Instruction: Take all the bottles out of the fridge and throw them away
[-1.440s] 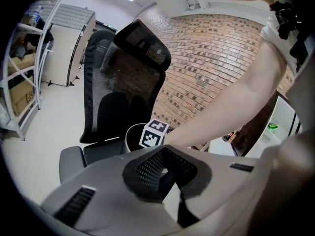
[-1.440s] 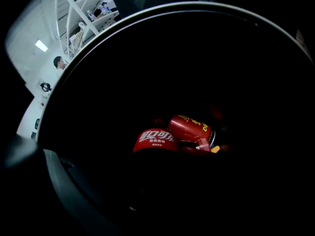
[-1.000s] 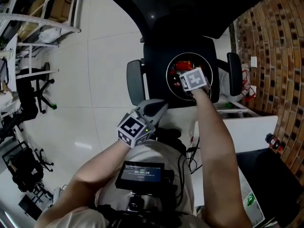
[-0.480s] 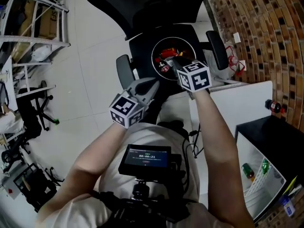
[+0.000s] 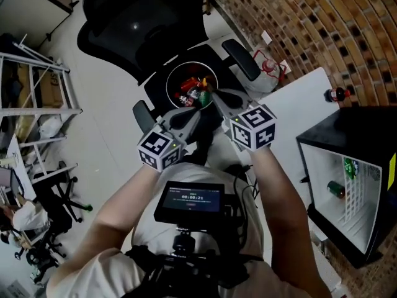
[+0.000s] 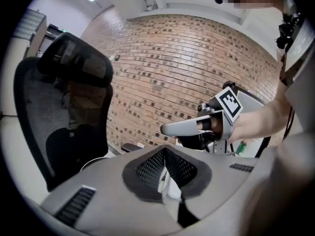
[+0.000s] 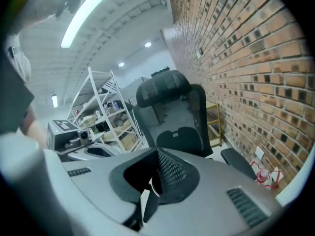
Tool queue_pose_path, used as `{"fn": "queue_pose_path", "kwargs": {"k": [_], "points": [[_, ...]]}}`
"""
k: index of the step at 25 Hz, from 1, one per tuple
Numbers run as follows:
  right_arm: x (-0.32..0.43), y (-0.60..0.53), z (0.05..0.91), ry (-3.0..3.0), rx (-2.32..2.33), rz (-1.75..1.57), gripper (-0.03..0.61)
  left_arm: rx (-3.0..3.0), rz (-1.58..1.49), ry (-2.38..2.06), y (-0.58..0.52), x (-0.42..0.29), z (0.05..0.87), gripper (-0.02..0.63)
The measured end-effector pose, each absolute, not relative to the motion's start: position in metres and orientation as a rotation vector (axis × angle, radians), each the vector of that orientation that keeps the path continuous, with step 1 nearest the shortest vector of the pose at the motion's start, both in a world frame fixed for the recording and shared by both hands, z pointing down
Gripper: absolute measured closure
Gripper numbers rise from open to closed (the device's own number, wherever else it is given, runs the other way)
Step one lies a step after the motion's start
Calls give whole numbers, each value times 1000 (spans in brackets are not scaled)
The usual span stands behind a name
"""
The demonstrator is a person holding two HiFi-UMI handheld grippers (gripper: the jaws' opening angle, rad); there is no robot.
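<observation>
Several bottles (image 5: 189,95) lie in a round bin (image 5: 170,82) that stands on the seat of a black chair (image 5: 130,30). Two more bottles, a green one (image 5: 348,166) and a darker one (image 5: 335,189), are inside the open fridge (image 5: 366,120) at the right. One bottle (image 5: 338,94) stands on the white table (image 5: 298,104) near the brick wall (image 5: 322,23). The left gripper (image 5: 195,109) and the right gripper (image 5: 217,96) are side by side above the bin's near rim. Each has its jaws pressed together with nothing between them.
</observation>
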State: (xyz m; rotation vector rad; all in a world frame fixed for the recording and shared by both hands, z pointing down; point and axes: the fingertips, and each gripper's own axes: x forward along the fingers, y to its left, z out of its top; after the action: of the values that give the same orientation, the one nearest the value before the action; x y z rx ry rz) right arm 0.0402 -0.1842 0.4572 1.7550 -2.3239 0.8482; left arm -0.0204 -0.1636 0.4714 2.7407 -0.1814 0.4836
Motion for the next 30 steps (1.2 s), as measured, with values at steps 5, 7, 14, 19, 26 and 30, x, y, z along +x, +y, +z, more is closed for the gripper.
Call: {"fn": "queue_pose_path", "kwargs": {"k": [5, 7, 14, 19, 26, 30], "points": [[66, -120, 422, -2357, 1948, 773, 573, 2782, 498, 45, -116, 19, 456, 609], [81, -90, 415, -2325, 2057, 758, 573, 2787, 513, 138, -96, 35, 453, 609], [132, 19, 400, -2128, 2401, 752, 573, 2812, 531, 440, -16, 91, 437, 609], [157, 95, 388, -1947, 2608, 692, 572, 2813, 543, 731, 56, 124, 420, 607], [175, 184, 370, -1725, 2845, 599, 572, 2774, 557, 1022, 141, 151, 408, 609], [179, 235, 368, -1598, 2938, 573, 572, 2732, 566, 1136, 189, 163, 395, 609]]}}
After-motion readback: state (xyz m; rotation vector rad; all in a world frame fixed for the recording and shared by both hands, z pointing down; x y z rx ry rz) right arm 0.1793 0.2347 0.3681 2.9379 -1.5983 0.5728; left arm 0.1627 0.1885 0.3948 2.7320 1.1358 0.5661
